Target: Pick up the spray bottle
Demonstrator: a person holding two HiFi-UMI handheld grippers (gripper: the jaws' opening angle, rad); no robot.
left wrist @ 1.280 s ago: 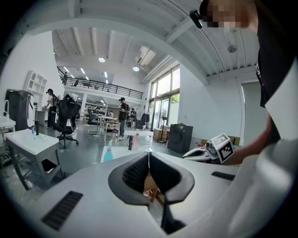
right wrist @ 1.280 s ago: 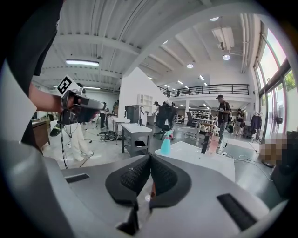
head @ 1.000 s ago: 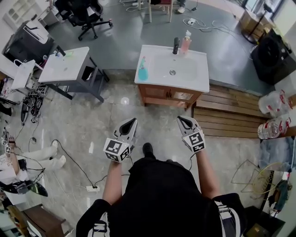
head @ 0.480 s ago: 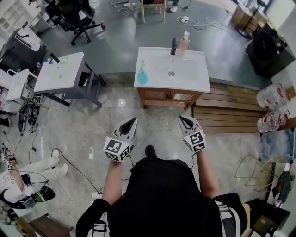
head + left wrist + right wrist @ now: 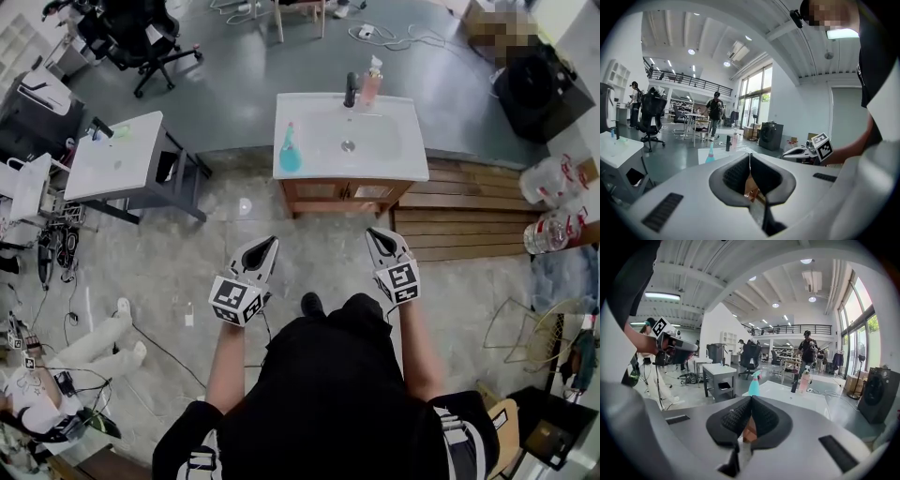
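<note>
- Ahead, a teal plastic spray bottle [image 5: 290, 150] stands upright on the left part of the white ceramic sink top [image 5: 398, 164], well apart from both grippers.
- Left gripper [image 5: 266, 247]: jaws pressed together, holding nothing.
- Right gripper [image 5: 376, 235]: jaws likewise together, empty, bottle ahead-left.

A translucent teal plastic spray bottle [image 5: 289, 150] stands on a glossy white sink top [image 5: 394, 164] over a varnished wooden cabinet [image 5: 337, 194]. The floor [image 5: 187, 262] gleams, perhaps polished stone. The left gripper [image 5: 269, 245] and right gripper [image 5: 374, 235] show matt pale plastic shells and ribbed black pads [image 5: 736, 418].
</note>
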